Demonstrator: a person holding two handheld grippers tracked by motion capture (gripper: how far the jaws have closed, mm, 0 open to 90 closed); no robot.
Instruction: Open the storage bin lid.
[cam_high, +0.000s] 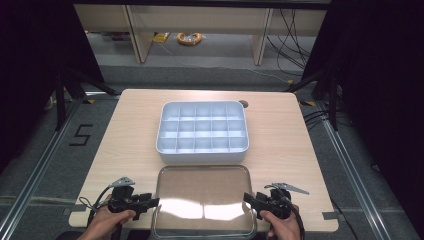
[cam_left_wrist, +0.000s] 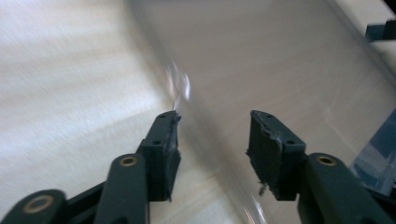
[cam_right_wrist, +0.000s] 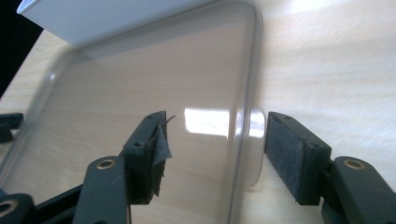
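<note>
1. High view: a white divided box (cam_high: 202, 131) sits in the middle of the wooden table (cam_high: 125, 135), its grid of compartments all empty. Just in front of it, toward the person, lies a clear plastic lid (cam_high: 203, 200), flat on the table, with glare on its surface and nothing on it. The left gripper (cam_high: 150, 202) is at the lid's left edge and the right gripper (cam_high: 248, 198) at its right edge, each held in a hand.
2. Left gripper view: the jaws are spread apart, with the lid's (cam_left_wrist: 280, 70) blurred rim running between them; I cannot tell whether either pad touches it.
3. Right gripper view: the jaws stand released and wide, straddling the lid's (cam_right_wrist: 140, 93) right rim, one pad over the lid, the other over bare table. The white box's (cam_right_wrist: 107, 16) wall shows beyond the lid's far edge.
</note>
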